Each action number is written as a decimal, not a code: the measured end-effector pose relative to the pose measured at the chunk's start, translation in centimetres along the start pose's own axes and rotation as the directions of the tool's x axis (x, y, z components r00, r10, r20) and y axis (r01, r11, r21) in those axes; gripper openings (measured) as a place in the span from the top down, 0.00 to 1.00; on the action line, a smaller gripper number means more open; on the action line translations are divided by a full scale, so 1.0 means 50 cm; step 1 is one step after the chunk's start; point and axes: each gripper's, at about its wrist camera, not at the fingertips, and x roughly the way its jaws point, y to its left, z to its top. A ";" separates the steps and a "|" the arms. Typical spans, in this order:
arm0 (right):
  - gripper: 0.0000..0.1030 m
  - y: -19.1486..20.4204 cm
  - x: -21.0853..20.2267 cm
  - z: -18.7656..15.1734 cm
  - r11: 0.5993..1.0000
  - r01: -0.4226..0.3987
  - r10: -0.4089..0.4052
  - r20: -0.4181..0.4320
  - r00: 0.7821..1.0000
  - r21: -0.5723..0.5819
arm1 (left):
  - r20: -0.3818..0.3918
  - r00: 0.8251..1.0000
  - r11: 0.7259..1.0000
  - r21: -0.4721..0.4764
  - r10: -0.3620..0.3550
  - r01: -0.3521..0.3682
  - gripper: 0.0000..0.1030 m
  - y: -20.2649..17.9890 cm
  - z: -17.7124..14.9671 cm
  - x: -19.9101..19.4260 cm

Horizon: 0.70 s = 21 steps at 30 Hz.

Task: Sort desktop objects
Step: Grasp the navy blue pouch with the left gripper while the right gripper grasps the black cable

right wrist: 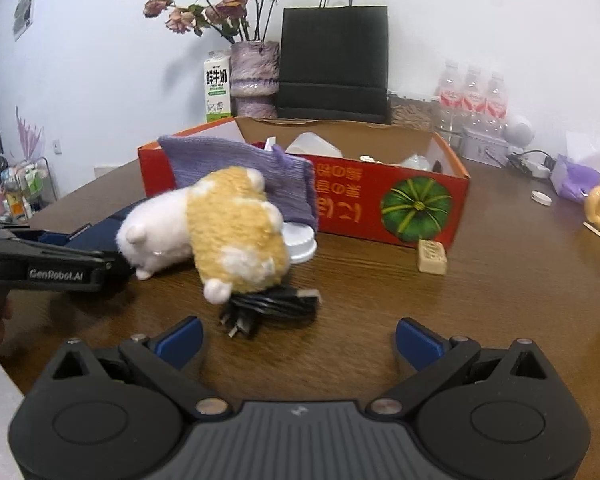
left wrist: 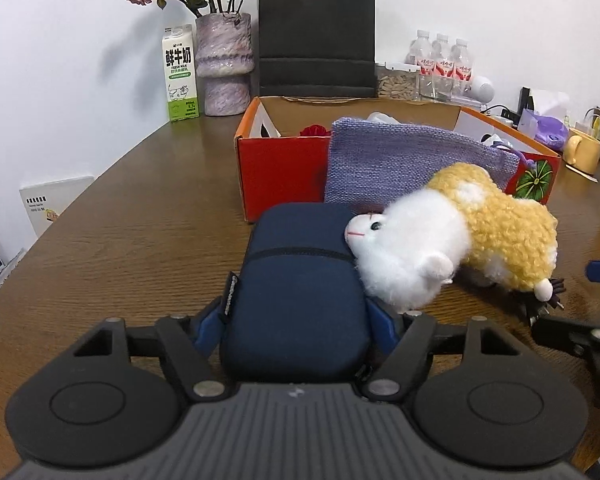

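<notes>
Left wrist view: one navy pouch (left wrist: 296, 292), one plush toy (left wrist: 451, 236), three bottles (left wrist: 443, 60)

At the back we see a milk carton (left wrist: 180, 74), a vase (left wrist: 224, 62) of dried roses, a black paper bag (left wrist: 316, 36) and maybe three water bottles (left wrist: 441, 60).

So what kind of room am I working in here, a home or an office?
Probably a lived-in office or meeting room, though a home is possible: a large wooden table against a white wall, holding a vase of dried roses, a milk carton, bottled water and a black paper bag.
</notes>
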 end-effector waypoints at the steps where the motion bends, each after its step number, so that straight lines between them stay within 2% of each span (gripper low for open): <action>1: 0.02 0.002 0.005 0.003 1.000 0.000 0.000 -0.001 1.000 0.002 | 0.000 1.000 1.000 -0.001 0.000 0.000 0.29 0.000 0.000 0.000; 7: 0.21 0.006 0.028 0.013 1.000 -0.015 0.015 -0.016 1.000 0.005 | 0.011 1.000 1.000 -0.014 0.012 -0.012 0.29 0.009 -0.005 -0.004; 9: 0.41 0.005 0.024 0.011 0.999 -0.034 0.034 -0.003 0.999 0.000 | 0.017 1.000 1.000 -0.015 0.013 -0.013 0.29 0.011 -0.007 -0.005; 10: 0.46 0.004 0.021 0.010 0.999 -0.038 0.038 0.003 0.999 -0.002 | 0.018 1.000 1.000 -0.016 0.015 -0.014 0.29 0.010 -0.008 -0.005; 21: 0.49 -0.024 -0.018 -0.016 1.000 -0.011 0.010 0.023 1.000 0.019 | 0.034 0.999 0.999 -0.026 0.037 -0.036 0.32 0.006 -0.021 -0.028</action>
